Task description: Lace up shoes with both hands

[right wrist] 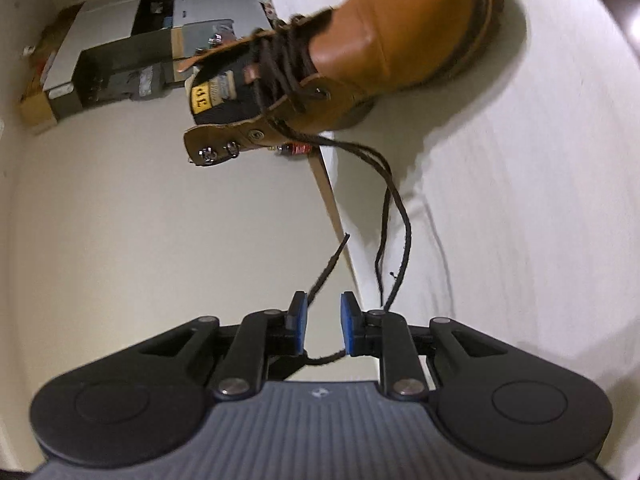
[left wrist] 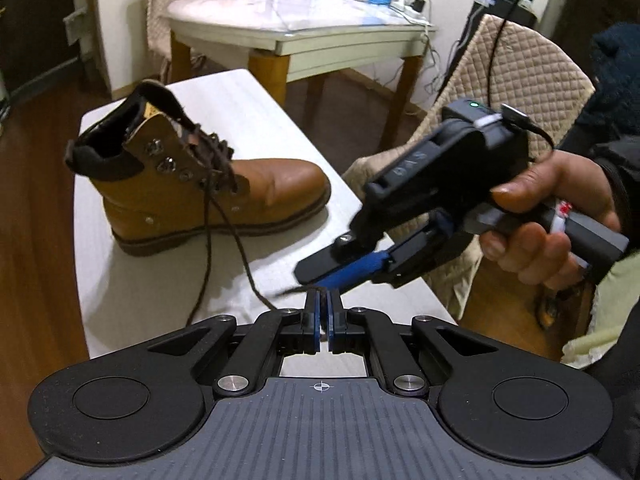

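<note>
left claw [left wrist: 323, 298] clamped on the lace [left wrist: 236, 236]; right claw [right wrist: 323, 312] apart, lace end lying loosely between.

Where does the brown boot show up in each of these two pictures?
Left wrist view: the brown boot stands upright left of centre on the white table, toe pointing right.
Right wrist view: the same boot fills the top centre, appearing tipped sideways because the camera is rolled, toe toward the upper right.
Shared landmark: the dark brown lace trailing from the boot toward the camera.
</note>
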Motion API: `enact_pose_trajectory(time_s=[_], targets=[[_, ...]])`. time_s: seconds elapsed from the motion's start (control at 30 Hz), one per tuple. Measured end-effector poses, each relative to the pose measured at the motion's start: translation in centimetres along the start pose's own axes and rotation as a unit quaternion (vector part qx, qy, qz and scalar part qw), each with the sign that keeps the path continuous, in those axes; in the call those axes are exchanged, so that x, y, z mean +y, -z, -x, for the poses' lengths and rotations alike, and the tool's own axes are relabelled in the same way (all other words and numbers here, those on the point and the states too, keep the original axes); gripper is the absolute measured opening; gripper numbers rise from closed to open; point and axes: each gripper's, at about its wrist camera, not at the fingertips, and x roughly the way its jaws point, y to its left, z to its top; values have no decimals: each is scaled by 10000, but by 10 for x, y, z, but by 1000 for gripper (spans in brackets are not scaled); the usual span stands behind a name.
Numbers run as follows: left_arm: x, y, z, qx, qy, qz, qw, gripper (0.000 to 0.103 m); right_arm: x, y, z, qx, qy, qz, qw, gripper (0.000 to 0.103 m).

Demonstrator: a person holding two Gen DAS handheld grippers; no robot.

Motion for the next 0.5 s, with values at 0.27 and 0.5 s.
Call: enact_pose_trajectory(time_s=[0.27,0.5], targets=[[-4,2,0,14,-12,-185,9998,3,2,-11,-16,192,7,25,9998,14],[-3,3,-2,48,-85,-288,9995,3,12,-6,-10,68,79,380,9992,3]])
